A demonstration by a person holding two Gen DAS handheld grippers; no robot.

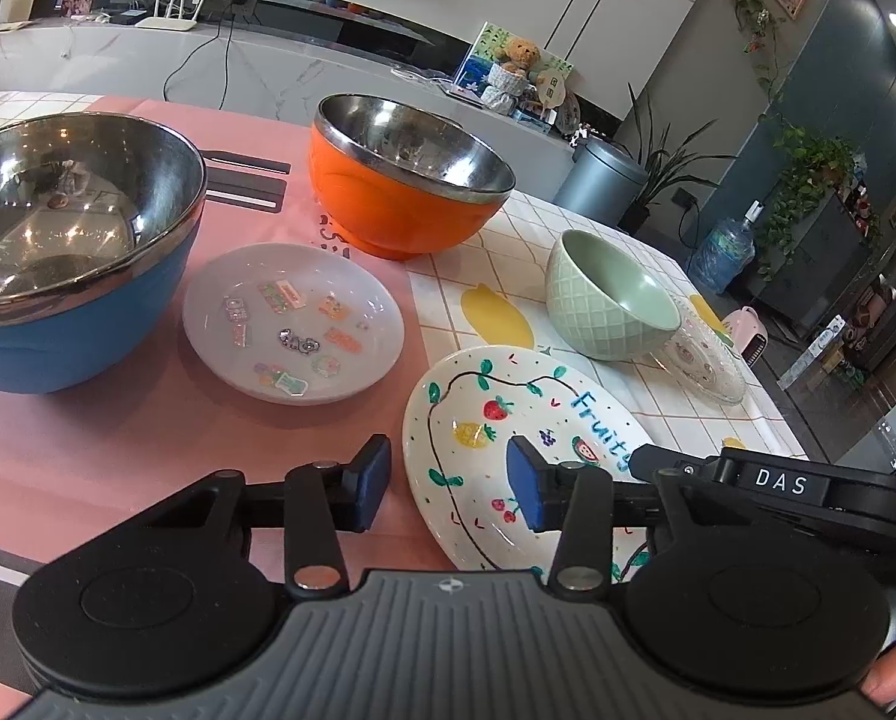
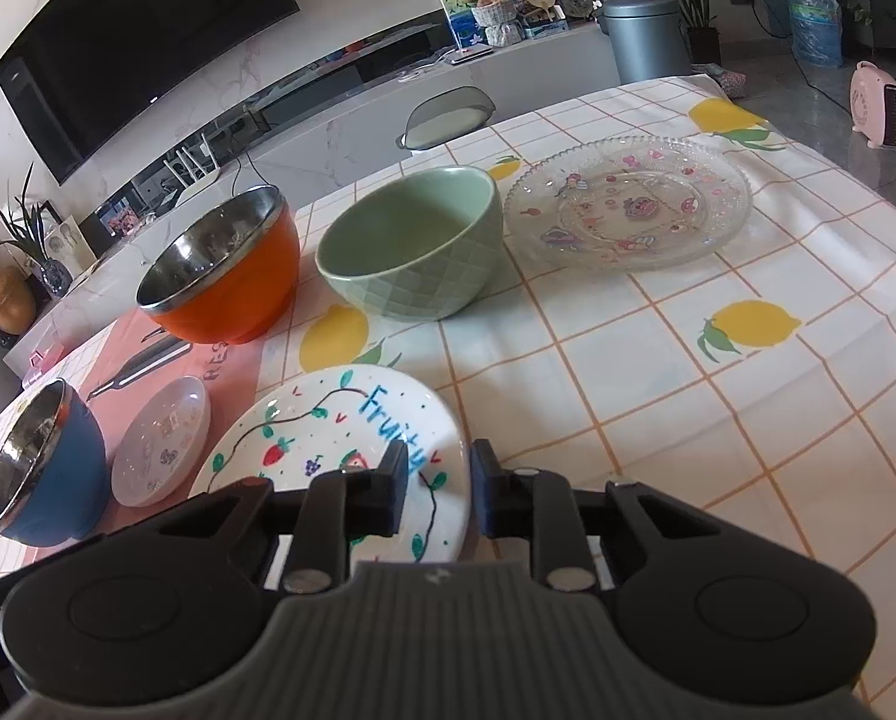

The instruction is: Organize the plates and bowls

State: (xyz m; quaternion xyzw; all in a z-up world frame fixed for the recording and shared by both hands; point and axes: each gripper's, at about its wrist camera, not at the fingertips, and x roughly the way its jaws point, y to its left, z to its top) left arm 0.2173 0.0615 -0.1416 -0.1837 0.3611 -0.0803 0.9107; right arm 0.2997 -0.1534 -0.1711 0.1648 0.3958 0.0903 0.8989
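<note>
Both grippers straddle opposite edges of the painted "Fruits" plate (image 1: 508, 432). The left gripper (image 1: 448, 489) has its jaws part-open: one pad hangs over the plate's inside, the other outside the rim above the pink mat (image 1: 87, 450), and neither clearly presses. The right gripper (image 2: 435, 489) has a narrower gap, with the plate's rim between the pads; whether they actually bite, I cannot tell. No earlier frame, so no motion claimed. Risks: the glazed rim is thin and slick, so a shallow pinch could let the plate tip or slide out on lifting, and an uneven two-sided lift could twist it loose. Just beyond the left gripper sits the small sticker plate (image 1: 294, 324), with the blue steel bowl (image 1: 69, 252) further off to its left, so a swing that way could knock them. Ahead of the right gripper stand the green ceramic bowl (image 2: 411, 246), the orange steel bowl (image 2: 225, 270) and the clear glass plate (image 2: 628, 204); a forward push would shove the painted plate into the green bowl.
</note>
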